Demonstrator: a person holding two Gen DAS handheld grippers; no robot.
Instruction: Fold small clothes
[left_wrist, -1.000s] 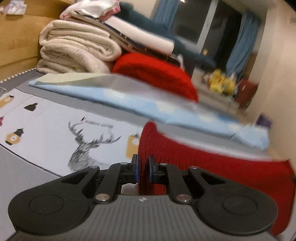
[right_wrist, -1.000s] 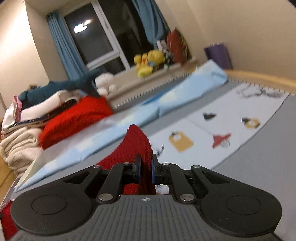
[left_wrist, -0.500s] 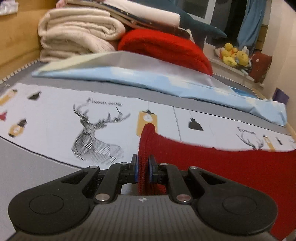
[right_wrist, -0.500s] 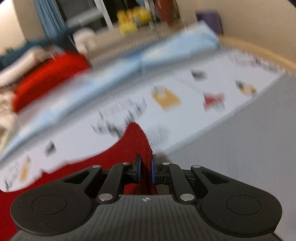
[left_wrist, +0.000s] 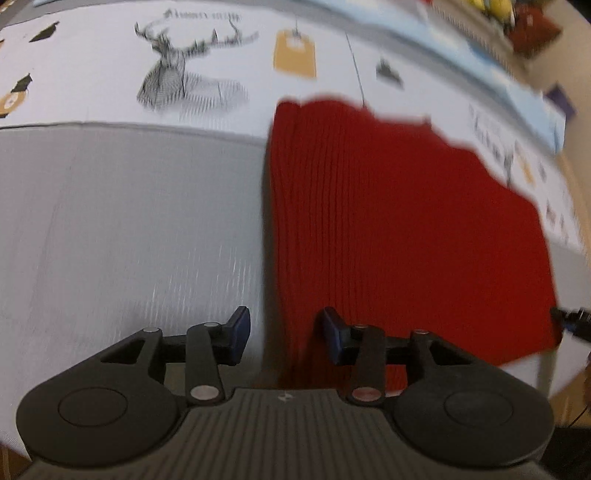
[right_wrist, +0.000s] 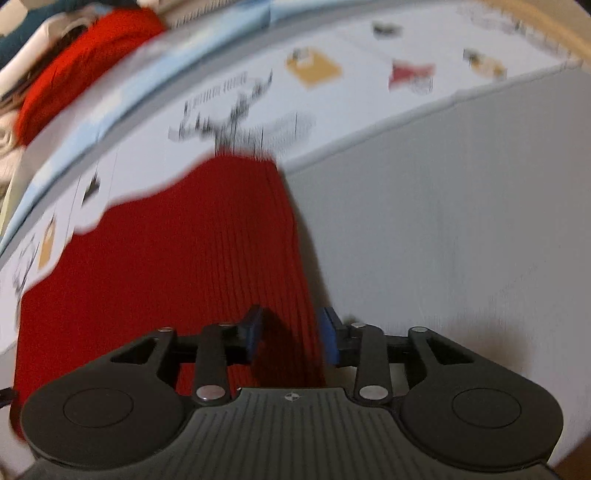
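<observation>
A red ribbed knit garment (left_wrist: 399, 221) lies spread on a grey bed cover (left_wrist: 122, 221), its far edge reaching onto a white cloth printed with a deer head (left_wrist: 184, 74), as a person lets it go from two hand-held grippers pointed steeply downward. The left gripper (left_wrist: 282, 338) has its jaws opening, the garment's left edge lying between the blue pads with neither pad pressing on it; the right gripper (right_wrist: 291, 339) is likewise opening over the right edge, the knit loose between its pads (right_wrist: 330, 339). Judging by the flat lie of the cloth, the step in hand is the release after laying the piece down. The next move would likely call for both grippers to lift clear without dragging the knit, then take a fresh hold on an edge to fold it. A second red knit (right_wrist: 85, 62) sits among the bedding far behind.
</observation>
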